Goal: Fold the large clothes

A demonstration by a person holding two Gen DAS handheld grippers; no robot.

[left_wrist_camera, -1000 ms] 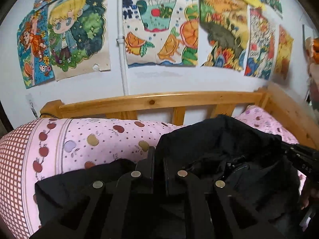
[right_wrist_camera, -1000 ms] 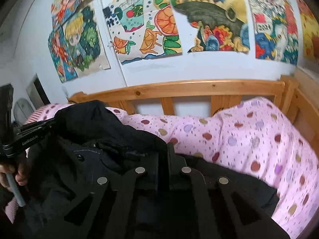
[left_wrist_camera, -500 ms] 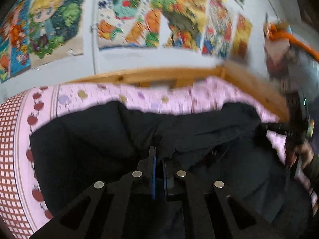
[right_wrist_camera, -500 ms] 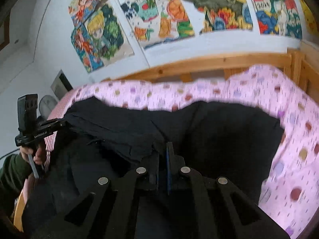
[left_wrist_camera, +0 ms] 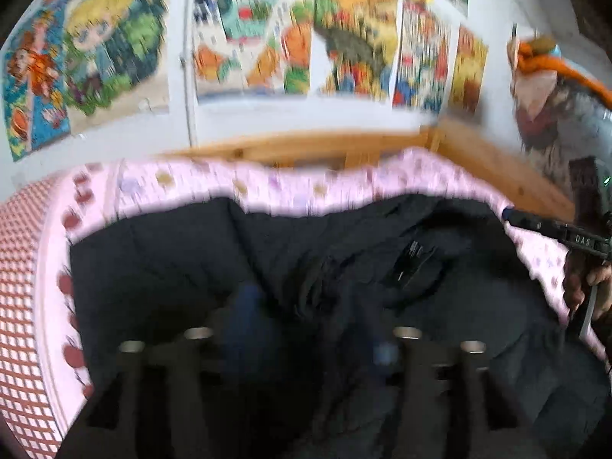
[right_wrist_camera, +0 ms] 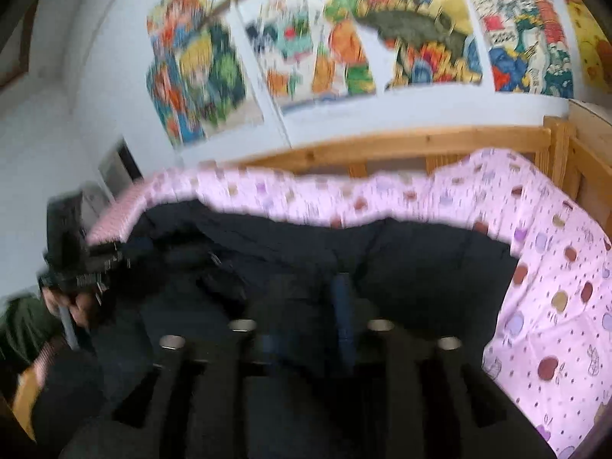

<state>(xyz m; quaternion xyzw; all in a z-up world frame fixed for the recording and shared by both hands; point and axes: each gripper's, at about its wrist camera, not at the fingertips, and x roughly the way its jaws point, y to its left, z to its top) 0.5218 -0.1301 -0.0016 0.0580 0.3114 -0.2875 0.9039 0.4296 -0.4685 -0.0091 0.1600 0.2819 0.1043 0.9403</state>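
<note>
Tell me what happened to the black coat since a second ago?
The black coat was bunched up high; it came down and now lies spread on the pink bedspread. The left tool and right tool were shut on it and have opened, letting go. The wooden bed rail and wall pictures stayed put.

A wooden-railed bed (right_wrist_camera: 420,141) is covered by a pink sheet (right_wrist_camera: 554,279) printed with apples. A large black garment (right_wrist_camera: 420,267) is spread directly on the sheet, across the bed's middle, with bare pink sheet left along the far rail and the right edge.
</note>
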